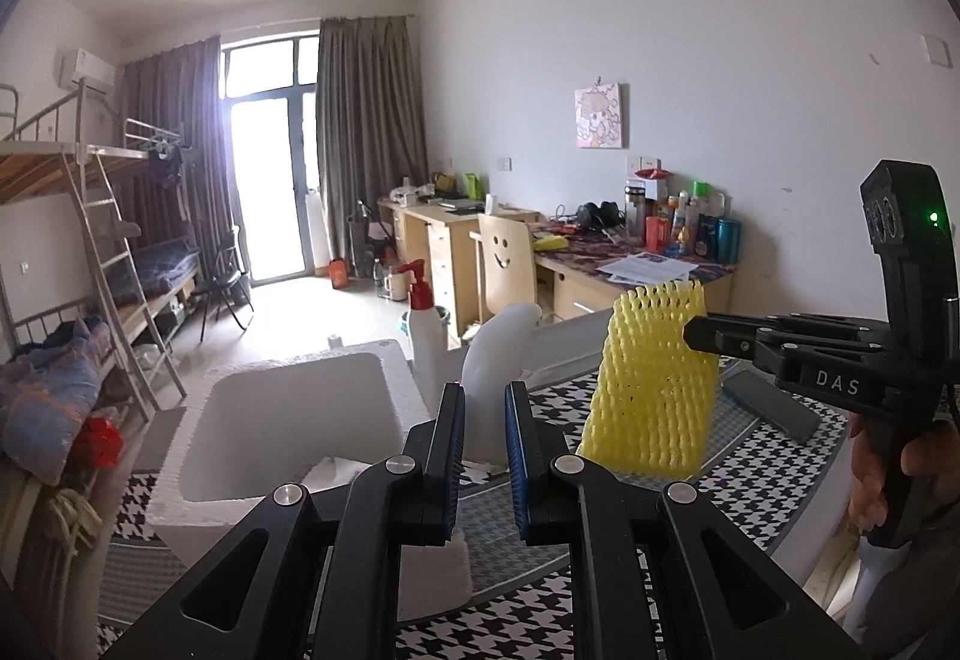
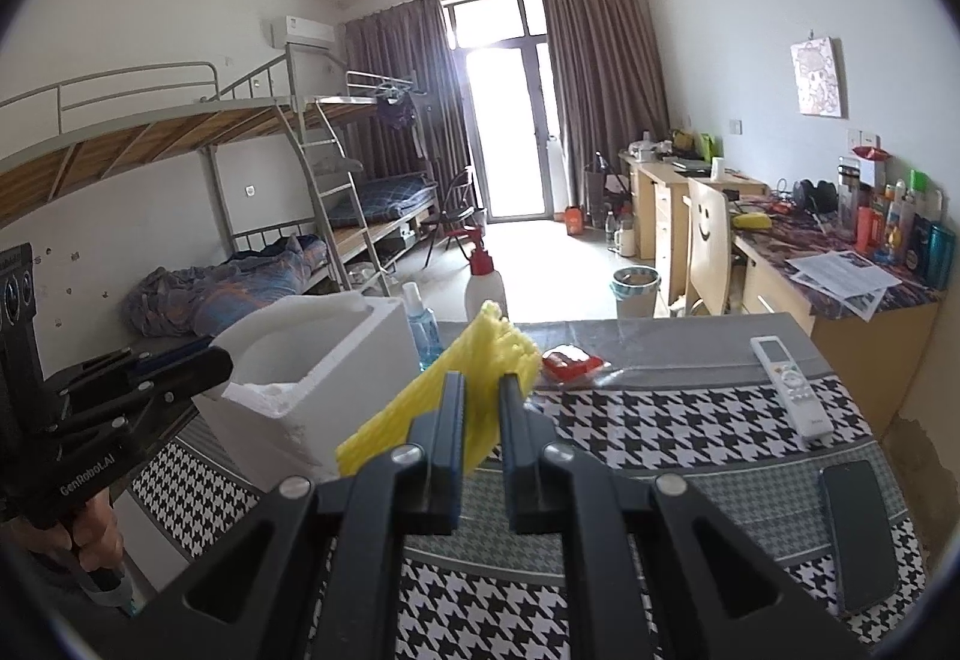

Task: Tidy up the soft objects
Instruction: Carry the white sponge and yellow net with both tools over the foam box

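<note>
Holding a yellow foam mesh sleeve (image 2: 474, 390) pinched between nearly closed jaws, the right gripper (image 2: 480, 408) is suspending it above the houndstooth-covered table (image 2: 660, 420), beside the white polystyrene box (image 1: 288, 420) at the table's left edge. The left gripper (image 1: 485, 414) is gripping a white soft foam piece (image 1: 498, 360) between narrowly parted jaws over the box's near rim. Neither item is lying inside the box yet, so both placements are judged to be remaining.
</note>
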Demonstrator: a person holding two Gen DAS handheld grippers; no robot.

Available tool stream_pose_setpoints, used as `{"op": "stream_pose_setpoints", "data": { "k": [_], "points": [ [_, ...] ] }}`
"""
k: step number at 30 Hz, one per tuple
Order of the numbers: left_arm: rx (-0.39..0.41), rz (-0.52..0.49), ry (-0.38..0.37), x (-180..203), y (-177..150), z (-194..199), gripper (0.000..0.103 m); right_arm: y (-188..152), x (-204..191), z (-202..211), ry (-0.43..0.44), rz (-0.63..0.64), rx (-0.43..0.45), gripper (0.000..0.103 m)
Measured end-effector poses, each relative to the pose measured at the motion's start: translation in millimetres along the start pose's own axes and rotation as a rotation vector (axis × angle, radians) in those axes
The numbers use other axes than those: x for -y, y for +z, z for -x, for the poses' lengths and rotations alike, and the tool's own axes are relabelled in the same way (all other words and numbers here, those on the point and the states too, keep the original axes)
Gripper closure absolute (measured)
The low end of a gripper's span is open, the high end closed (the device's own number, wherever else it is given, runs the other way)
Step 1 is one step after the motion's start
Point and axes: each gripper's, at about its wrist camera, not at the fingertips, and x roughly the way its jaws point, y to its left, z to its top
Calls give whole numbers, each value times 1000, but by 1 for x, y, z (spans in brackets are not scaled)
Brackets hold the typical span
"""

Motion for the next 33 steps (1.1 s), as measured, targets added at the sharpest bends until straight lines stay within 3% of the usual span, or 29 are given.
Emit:
{"op": "stream_pose_setpoints", "data": {
  "k": [33],
  "points": [
    [18,68,150,-52,1,9,88,22,-34,-45,125,35,-6,90]
  ]
}}
